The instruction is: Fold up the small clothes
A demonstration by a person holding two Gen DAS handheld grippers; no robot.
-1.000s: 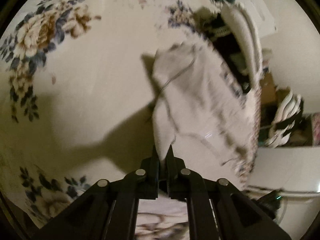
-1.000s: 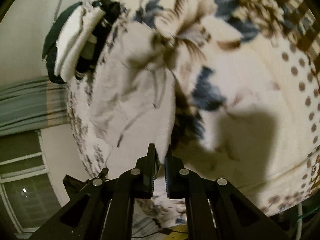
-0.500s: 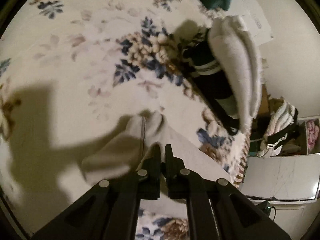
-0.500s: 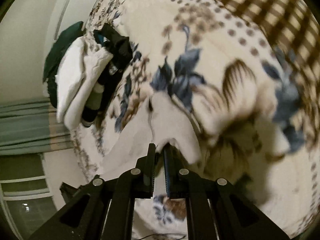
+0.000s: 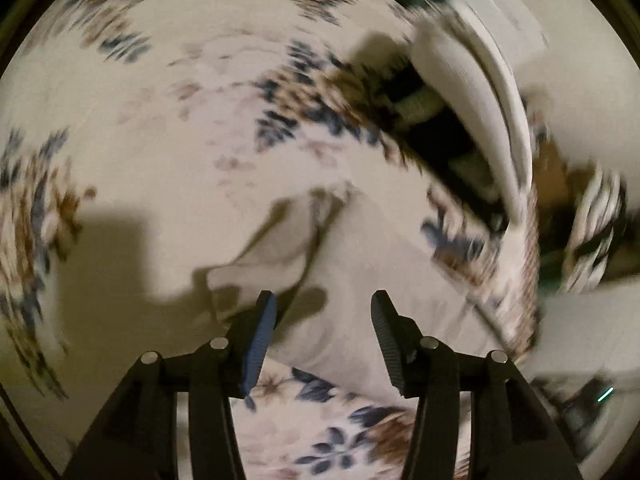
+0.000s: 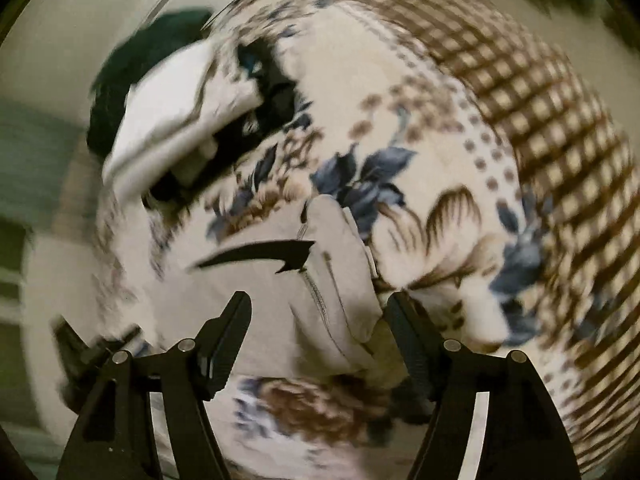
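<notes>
pale grey cloth, a small garment (image 5: 352, 264) with a black swoosh mark (image 6: 260, 254) and a zip seam, lies spread on the floral blanket (image 5: 160, 140) of the bed, with neither claw gripping it. the left claw (image 5: 322, 334) has its fingers wide apart with nothing between them; the right claw (image 6: 318, 334) is likewise spread wide and empty. judging by the flat lie of the fabric, it was set down to rest there so a fold can be laid, and the open fingers suit a fresh pick at an edge.

in the left wrist view the garment sits at 12 o'clock from the claw, just beyond the fingertips, with a folded flap reaching toward 10 o'clock. in the right wrist view it lies at 12 o'clock too, running under the gap between the fingers, its edge close to the right-hand finger at 3 o'clock.

a stack of folded clothes (image 6: 168, 120), white over black, sits well apart at 10 o'clock in the right view. both views are blurred, so fine creases cannot be read.
</notes>
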